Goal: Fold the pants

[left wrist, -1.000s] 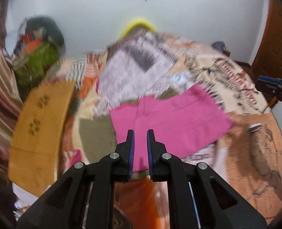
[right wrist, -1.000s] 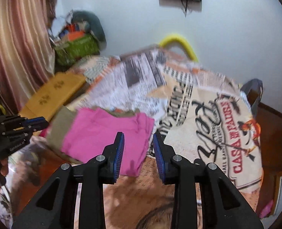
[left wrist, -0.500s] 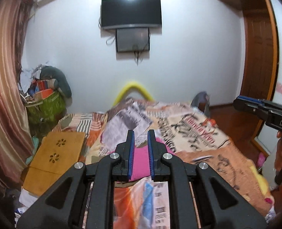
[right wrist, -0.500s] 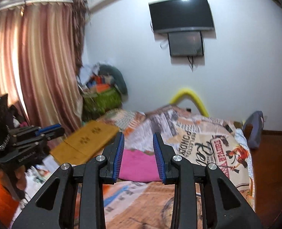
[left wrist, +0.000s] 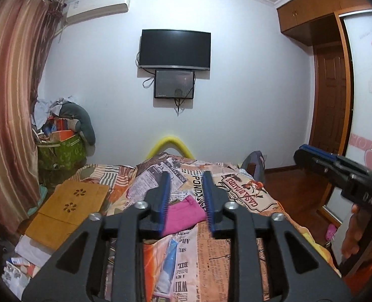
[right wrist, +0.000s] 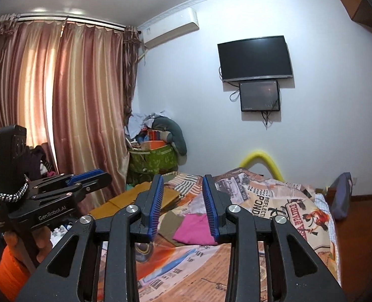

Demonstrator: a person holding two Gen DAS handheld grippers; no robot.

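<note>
The pink pants (left wrist: 183,214) lie folded in a small flat bundle on the bed, well ahead of both grippers. My left gripper (left wrist: 186,176) hovers above the near end of the bed, pointing almost level, its jaws opening with nothing between them. Beside it, my right gripper (right wrist: 183,178) is held the same way, jaws also opening and empty; the pants (right wrist: 193,229) show through the gap, far behind. Each view catches the other gripper from the side: the right gripper (left wrist: 311,152) at the right edge, the left gripper (right wrist: 93,176) at the left, each in a hand.
The bed cover (left wrist: 236,251) has a newspaper print. An olive cloth (right wrist: 171,224) lies left of the pants. A wooden lap table (left wrist: 70,206) rests on the bed's left side. A stuffed green bag (left wrist: 60,151), curtains (right wrist: 60,100) and a wall TV (left wrist: 174,49) stand beyond.
Both grippers have pulled back and up from the pink pants and tilted from looking down at the bed to nearly level. Their jaws have widened. The pants stay on the bed.
</note>
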